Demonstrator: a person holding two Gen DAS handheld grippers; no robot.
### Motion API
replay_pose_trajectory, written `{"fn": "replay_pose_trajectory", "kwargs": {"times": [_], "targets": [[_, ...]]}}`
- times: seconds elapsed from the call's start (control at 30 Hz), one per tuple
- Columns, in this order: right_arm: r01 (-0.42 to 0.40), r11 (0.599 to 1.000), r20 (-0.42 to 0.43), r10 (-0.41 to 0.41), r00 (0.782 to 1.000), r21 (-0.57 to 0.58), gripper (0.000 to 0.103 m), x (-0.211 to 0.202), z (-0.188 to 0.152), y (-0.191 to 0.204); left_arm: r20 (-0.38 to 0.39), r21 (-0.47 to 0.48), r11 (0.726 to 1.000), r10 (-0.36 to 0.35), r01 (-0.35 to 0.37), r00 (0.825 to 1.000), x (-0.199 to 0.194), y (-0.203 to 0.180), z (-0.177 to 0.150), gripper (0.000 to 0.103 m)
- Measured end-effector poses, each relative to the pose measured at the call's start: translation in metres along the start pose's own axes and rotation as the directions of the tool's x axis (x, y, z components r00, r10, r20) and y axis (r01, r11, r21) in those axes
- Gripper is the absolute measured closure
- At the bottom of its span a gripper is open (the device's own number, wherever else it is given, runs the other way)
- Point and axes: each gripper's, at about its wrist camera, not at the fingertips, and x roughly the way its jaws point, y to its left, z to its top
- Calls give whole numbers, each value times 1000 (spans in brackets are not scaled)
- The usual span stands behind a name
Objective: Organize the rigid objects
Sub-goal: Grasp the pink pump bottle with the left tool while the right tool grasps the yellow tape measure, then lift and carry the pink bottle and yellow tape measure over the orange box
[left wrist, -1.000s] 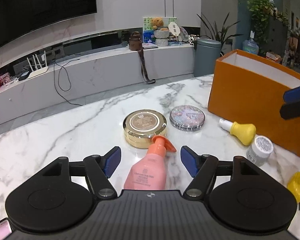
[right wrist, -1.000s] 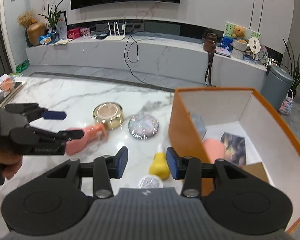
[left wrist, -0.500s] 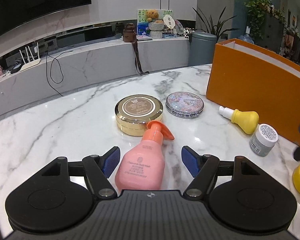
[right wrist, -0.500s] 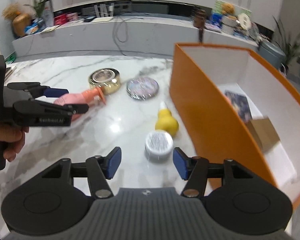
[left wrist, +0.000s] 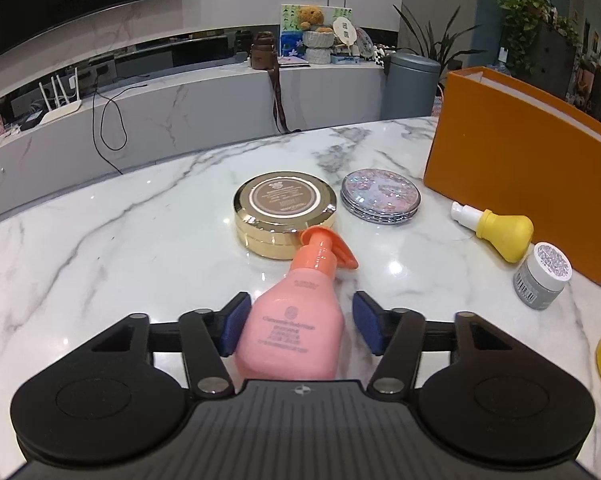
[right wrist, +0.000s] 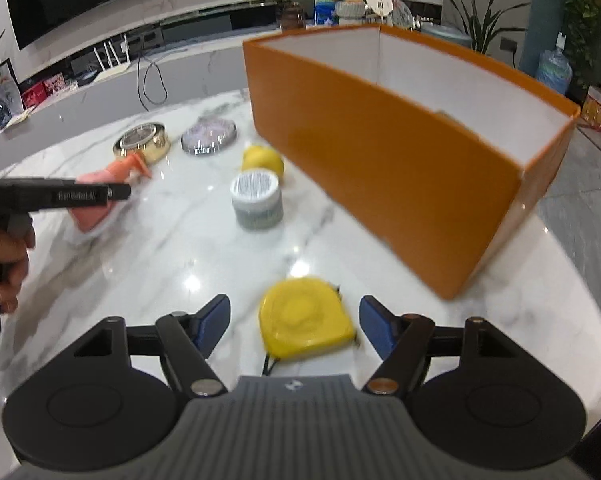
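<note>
A pink pump bottle lies flat on the marble table, its orange pump pointing away from me. My left gripper straddles the bottle's body and its jaws are closing: the left pad touches the bottle's side, while a small gap remains at the right pad. In the right wrist view a yellow tape measure lies between the jaws of my right gripper, which are opening, and neither pad touches it. The orange box stands open-topped just to the right.
A gold round tin and a glittery compact sit beyond the pink bottle. A yellow dropper bottle and a grey jar lie beside the box wall. A person's hand holds the left gripper's handle.
The left jaws have narrowed around the pink bottle. The right gripper has swung away from the grey jar and down over the yellow tape measure, with its jaws spreading wider.
</note>
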Motion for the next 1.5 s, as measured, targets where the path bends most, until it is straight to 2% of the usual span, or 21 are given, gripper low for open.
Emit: {"fn": "replay_pose_trajectory", "kwargs": {"times": [0.03,0.2,0.43,0.73,0.9,1.1,1.17,1.23,1.3,1.4,1.47,1.5], "targets": [[3,1000,-5,-3,1000,-9,32,2,-1,2,-4,-9,1000,-2,2,1000,-1,2,-1,46],[28,999,-21,-29,999,-35,34,10,-3,4,-16,-56,998,-20,19,1000,-9,9,-9,52],[51,997,-8,-52,999,-63,47,14,-3,8,-27,-77,997,-9,7,1000,-23,11,-19,53],[-29,992,18,31,999,-122,48,23,4,28,-30,-70,998,-4,2,1000,-48,-10,-42,53],[-19,977,53,31,998,-211,48,34,11,44,-25,-32,999,-10,9,1000,-65,-31,-58,53],[-34,966,68,53,996,-255,48,39,11,55,-23,-1,1000,-25,25,999,-72,-53,-67,52],[-30,967,62,47,997,-251,46,40,11,55,-16,23,1000,-10,10,1000,-72,-58,-69,51],[-26,968,54,41,998,-248,46,40,8,54,-12,32,999,0,0,1000,-71,-59,-71,43],[-22,967,50,36,998,-253,46,41,7,54,-5,25,1000,-5,5,1000,-70,-58,-72,41],[-18,966,48,31,998,-257,45,43,5,55,6,21,1000,-6,6,1000,-70,-56,-73,41],[-16,966,41,28,999,-257,45,45,5,56,10,21,1000,-6,6,1000,-70,-56,-74,46],[-16,966,39,27,999,-258,45,47,4,56,11,20,1000,-9,9,1000,-71,-56,-74,52]]}}
